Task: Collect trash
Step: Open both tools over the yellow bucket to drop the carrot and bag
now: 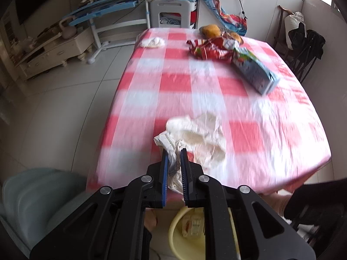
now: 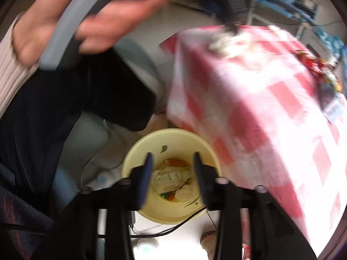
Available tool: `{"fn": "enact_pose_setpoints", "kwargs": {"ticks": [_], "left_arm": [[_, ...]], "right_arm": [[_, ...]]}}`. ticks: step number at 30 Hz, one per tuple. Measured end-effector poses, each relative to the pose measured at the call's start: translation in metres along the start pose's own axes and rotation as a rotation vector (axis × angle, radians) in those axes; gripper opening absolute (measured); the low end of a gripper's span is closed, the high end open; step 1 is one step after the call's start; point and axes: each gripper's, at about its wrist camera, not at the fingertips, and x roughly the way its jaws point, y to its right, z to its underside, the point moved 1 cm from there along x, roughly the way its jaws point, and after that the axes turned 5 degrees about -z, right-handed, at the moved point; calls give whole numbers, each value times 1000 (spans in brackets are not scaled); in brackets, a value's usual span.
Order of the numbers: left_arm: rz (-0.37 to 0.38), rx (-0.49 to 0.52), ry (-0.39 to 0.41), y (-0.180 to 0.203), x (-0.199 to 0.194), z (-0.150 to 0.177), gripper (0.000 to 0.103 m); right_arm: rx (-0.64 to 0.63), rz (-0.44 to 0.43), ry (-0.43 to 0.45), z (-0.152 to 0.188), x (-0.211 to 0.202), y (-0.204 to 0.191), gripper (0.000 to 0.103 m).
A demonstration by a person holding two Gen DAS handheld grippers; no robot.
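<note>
Gripping a crumpled plastic bag (image 1: 195, 138) at the table (image 1: 173, 99) edge, left claw (image 1: 174, 151); right claw (image 2: 172, 158) spread over yellow bin (image 2: 173, 136).

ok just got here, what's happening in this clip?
Trash pickup off a checkered table. The left gripper is shut on a clear plastic bag at the near edge. The right gripper hangs open and empty over a yellow bin on the floor, which already holds scraps. Wrappers and a carton remain on the table.
</note>
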Motion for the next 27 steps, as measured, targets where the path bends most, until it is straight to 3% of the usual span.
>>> {"fn": "enact_pose_setpoints", "kwargs": {"ticks": [6,9,12,14,16,20,24,27], "left_arm": [[-7,104,-32,27,-18,58,11],[-10,248,-78,57,-18,89,11],[-41,350,-102,74,-14,104,28],[-76,363,-81,75,-16,104,50],[-99,330,-59,68,-18,99,61],[-119,194,-34,46,-22,86,70],[-120,55,2,22,-28,74,77],[-126,8,20,13,-28,70,81]], "right_arm": [[159,198,75,6,-15,35,69],[224,302,68,11,-13,51,76],[228,374,23,15,-2,55,81],[204,405,0,17,2,56,86],[172,439,-16,16,7,53,86],[169,451,-11,17,6,52,89],[165,458,-8,21,8,47,92],[153,472,-13,22,10,43,93]]}}
